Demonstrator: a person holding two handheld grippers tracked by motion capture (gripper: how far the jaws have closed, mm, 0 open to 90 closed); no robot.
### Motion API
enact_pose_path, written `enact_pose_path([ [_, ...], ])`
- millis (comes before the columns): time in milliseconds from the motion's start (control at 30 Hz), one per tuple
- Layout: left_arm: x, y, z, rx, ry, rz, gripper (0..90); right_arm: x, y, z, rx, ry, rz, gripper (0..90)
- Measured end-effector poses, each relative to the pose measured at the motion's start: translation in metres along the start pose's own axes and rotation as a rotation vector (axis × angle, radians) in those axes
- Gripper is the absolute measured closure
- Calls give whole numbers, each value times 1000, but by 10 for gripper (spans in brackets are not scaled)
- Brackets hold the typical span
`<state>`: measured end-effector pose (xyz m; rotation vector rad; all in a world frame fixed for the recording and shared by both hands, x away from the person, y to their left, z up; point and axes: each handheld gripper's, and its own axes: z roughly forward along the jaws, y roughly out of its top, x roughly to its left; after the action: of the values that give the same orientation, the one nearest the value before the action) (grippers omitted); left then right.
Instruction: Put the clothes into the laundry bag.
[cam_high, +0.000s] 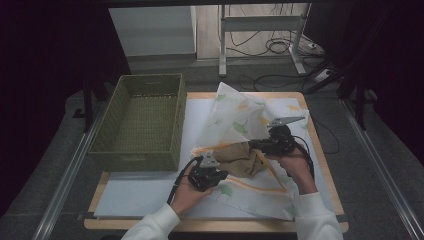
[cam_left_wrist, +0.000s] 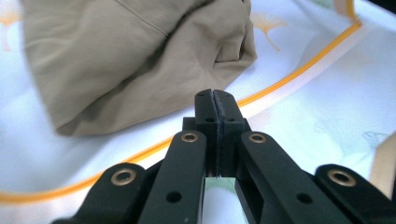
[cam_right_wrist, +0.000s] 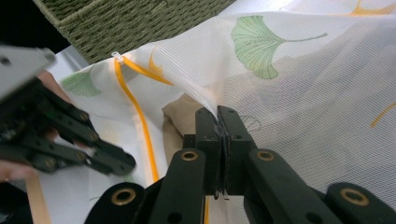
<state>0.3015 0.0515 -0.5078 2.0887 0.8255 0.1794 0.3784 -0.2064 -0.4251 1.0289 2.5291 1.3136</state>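
I was partway through getting the khaki garment (cam_high: 245, 159) into the mesh laundry bag (cam_high: 235, 120), I judged. My left gripper (cam_high: 218, 176) sat with jaws pressed together on nothing, the garment lying just ahead of its tips on the bag's lower panel. My right gripper (cam_right_wrist: 218, 122) pinched the bag's upper mesh flap and held it raised over the garment. Next, I reckoned, the left needed to open and push the garment deeper under the flap.
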Motion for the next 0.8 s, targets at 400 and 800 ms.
enact_pose_path([
  [400,1,-24,-30,-18,-2,-45,900,7,-2,0,12,2,-7,862],
  [800,-3,-22,-19,-1,28,-11,900,9,-3,-1,16,3,-14,862],
])
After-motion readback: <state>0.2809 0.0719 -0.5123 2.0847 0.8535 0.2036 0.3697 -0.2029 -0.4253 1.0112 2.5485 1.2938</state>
